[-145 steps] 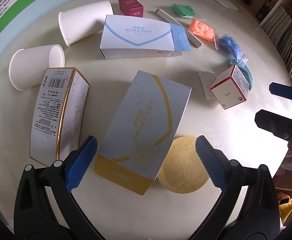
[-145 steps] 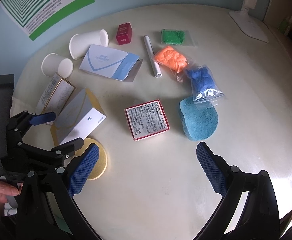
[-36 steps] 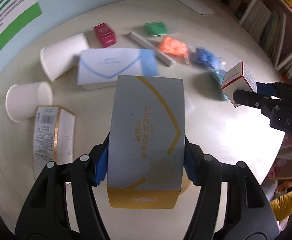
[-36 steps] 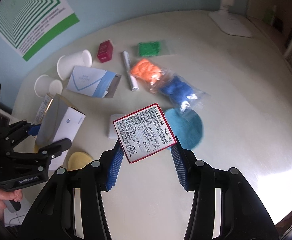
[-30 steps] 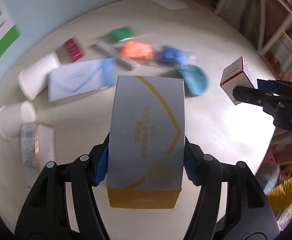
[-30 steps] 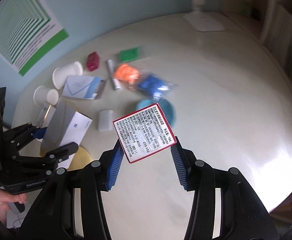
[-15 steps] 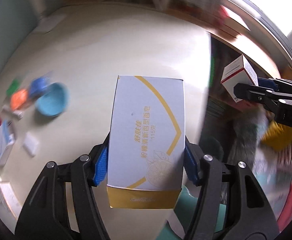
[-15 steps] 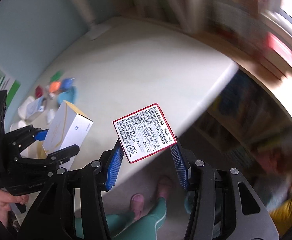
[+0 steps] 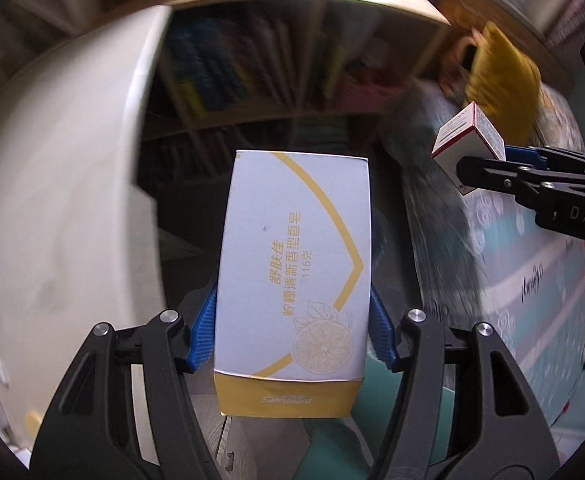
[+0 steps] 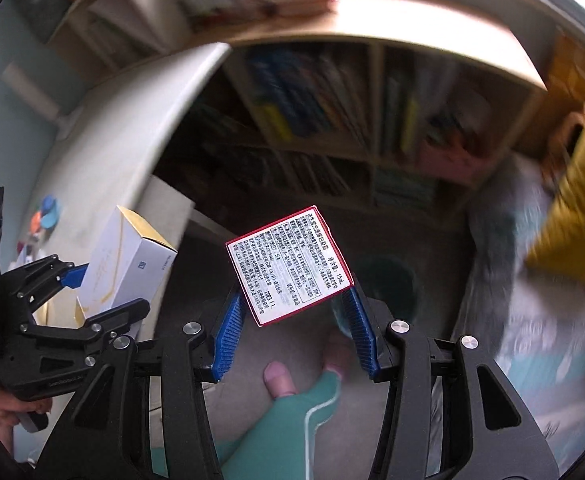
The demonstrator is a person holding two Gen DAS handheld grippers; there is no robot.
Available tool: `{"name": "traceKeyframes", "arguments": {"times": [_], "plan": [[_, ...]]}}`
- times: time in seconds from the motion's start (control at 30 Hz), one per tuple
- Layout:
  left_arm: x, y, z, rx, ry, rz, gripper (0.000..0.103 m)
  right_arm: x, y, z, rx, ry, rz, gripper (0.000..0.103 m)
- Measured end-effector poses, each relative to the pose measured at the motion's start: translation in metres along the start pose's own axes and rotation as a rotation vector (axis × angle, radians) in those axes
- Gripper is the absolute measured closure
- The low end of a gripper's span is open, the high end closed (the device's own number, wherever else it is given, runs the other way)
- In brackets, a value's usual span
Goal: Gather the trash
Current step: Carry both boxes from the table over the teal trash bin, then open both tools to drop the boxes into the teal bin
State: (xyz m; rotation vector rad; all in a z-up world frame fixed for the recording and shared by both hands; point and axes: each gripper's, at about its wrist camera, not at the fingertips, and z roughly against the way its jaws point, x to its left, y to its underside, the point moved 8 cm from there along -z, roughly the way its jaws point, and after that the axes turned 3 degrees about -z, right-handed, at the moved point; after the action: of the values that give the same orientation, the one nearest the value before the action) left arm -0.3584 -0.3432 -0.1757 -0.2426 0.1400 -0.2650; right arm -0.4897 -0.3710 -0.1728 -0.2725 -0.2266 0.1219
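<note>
Both tongs [image 9: 292, 332] [image 10: 294, 330], gripping soap box [image 9: 292, 272] and red-edged box [image 10: 290, 266], apparently swung off the table [image 9: 52, 200].

We carry two black plastic two-finger grippers, the left gripper [image 9: 292, 328] and the right gripper [image 10: 294, 334], each with ribbed blue pads, silver screw heads and white lettering, above teal trouser legs [image 10: 288, 420] with a pale side stripe and pink slippers [image 10: 278, 378].
</note>
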Motion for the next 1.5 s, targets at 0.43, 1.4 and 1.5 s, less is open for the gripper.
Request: {"name": "traceKeyframes", "arguments": {"times": [0.43,1.4,1.5], "plan": [[-0.088,-0.011,-0.156,0.282,-0.005,-0.099,0.043,-0.134,0.045,-0.129,0.265,-0.046,-0.221,0.054],[-0.11,0.031,-0.438,0.594,0.029,-0.039,0.01,-0.259,0.111,-0.386,0.533,-0.076,-0.544,0.036],[-0.105,0.027,-0.432,0.576,0.015,-0.034,0.01,-0.26,0.107,-0.376,0.506,-0.084,-0.549,0.036]]}}
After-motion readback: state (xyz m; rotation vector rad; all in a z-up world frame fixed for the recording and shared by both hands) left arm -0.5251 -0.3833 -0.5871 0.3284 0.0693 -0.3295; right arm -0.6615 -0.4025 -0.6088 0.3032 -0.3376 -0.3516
